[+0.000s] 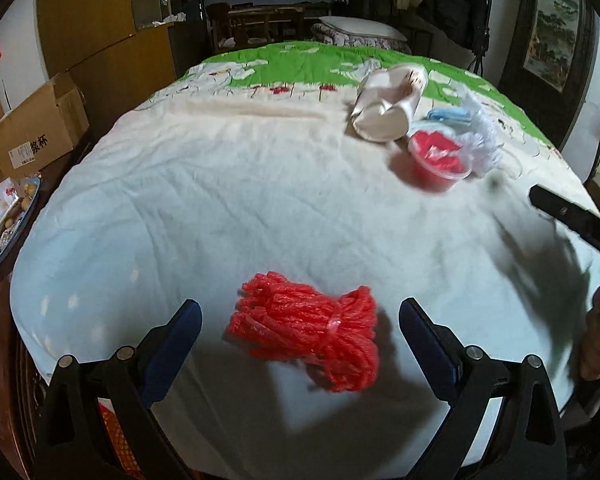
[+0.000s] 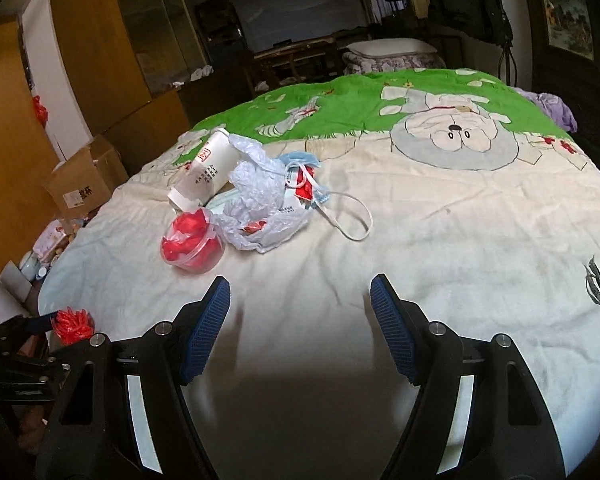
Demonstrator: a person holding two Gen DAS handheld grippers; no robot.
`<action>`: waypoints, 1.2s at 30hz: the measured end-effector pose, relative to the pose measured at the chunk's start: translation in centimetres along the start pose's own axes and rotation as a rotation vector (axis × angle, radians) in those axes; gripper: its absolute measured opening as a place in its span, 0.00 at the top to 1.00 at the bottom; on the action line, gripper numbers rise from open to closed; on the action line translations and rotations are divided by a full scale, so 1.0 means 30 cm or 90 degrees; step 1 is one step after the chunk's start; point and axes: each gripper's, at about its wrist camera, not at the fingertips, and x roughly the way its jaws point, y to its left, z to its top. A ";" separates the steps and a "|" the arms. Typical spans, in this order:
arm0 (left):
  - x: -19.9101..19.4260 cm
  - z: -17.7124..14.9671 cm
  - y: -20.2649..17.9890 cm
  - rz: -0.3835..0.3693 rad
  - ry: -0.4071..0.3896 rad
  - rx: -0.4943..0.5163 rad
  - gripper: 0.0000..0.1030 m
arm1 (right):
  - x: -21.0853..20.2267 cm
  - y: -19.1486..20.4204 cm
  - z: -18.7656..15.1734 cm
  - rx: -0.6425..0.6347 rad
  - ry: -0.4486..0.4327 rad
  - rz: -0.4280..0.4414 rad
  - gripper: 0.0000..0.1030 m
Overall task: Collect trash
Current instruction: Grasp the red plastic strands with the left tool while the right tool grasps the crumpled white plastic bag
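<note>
Hovering: left tongs (image 1: pixel 300 320) apart, red bundled plastic cord (image 1: pixel 306 334) between fingers, untouched
Right tongs (image 2: pixel 300 312): apart, trash pile (image 2: pixel 256 196) ahead-left on bed (image 2: pixel 460 240)

Red bundle (image 1: pixel 306 334); green-cream cartoon quilt (image 2: pixel 420 240), possibly bears.

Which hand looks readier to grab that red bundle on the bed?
Left, likely. Its open tongs already straddle the red bundle, while the right tongs hang over bare quilt.
</note>
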 end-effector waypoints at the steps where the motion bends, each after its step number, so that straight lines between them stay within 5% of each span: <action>1: 0.011 -0.002 0.000 0.000 0.002 0.002 0.06 | 0.002 0.004 -0.001 -0.005 0.002 0.001 0.29; 13: 0.072 0.030 0.034 -0.002 -0.016 -0.012 0.05 | 0.032 0.081 0.046 -0.034 0.000 0.026 0.29; 26: -0.031 -0.005 0.092 -0.069 -0.017 -0.029 0.06 | 0.202 0.065 0.142 0.056 0.055 0.050 0.31; 29: -0.033 -0.035 0.091 -0.074 -0.007 -0.018 0.06 | 0.206 0.058 0.129 0.063 0.064 0.073 0.71; 36: -0.030 -0.053 0.104 -0.055 -0.021 -0.021 0.38 | 0.093 0.059 0.108 0.052 0.004 0.083 0.76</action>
